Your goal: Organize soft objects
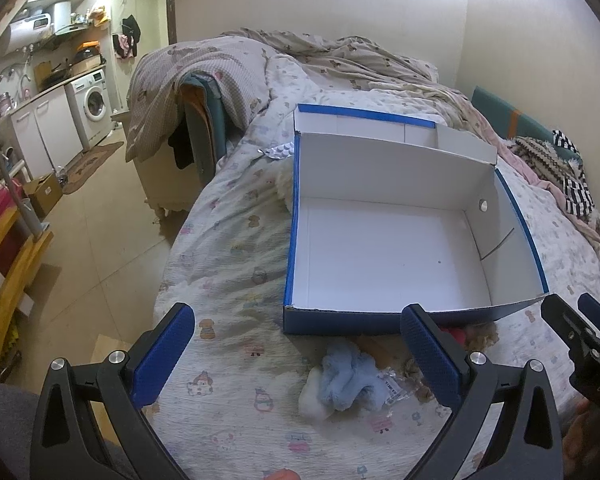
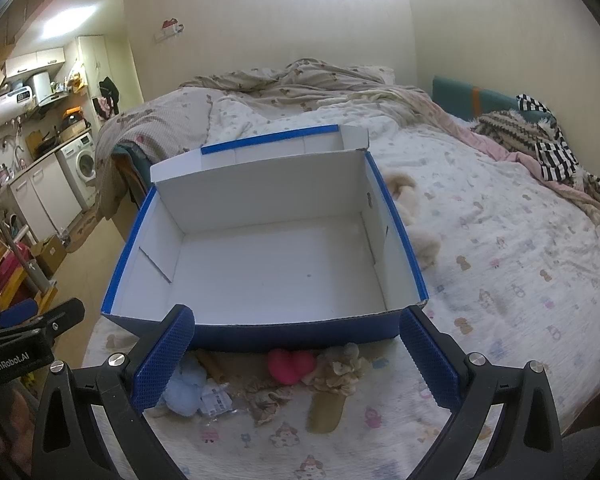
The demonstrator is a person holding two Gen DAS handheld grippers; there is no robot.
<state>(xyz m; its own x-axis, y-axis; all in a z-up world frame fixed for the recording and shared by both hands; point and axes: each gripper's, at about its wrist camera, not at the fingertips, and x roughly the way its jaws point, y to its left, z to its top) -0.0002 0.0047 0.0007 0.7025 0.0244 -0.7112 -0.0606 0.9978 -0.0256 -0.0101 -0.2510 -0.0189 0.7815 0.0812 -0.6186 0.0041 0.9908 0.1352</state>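
Observation:
An open blue cardboard box (image 1: 496, 312) with a white, empty inside lies on the bed; it also shows in the right wrist view (image 2: 300, 336). In front of it lie a light blue plush (image 1: 346, 380) (image 2: 186, 390), a pink heart plush (image 2: 291, 365) and a beige plush (image 2: 340, 368). Cream plush pieces (image 2: 414, 216) lie beside the box's right side. My left gripper (image 1: 298, 360) is open above the blue plush. My right gripper (image 2: 296, 360) is open above the pink and beige plush, apart from them.
The bed has a patterned quilt (image 2: 500, 260), a rumpled duvet (image 1: 320, 56) at the back and striped clothes (image 2: 548, 152) at the right. The bed's left edge drops to the floor (image 1: 92, 240). A washing machine (image 1: 94, 104) and cabinets stand far left.

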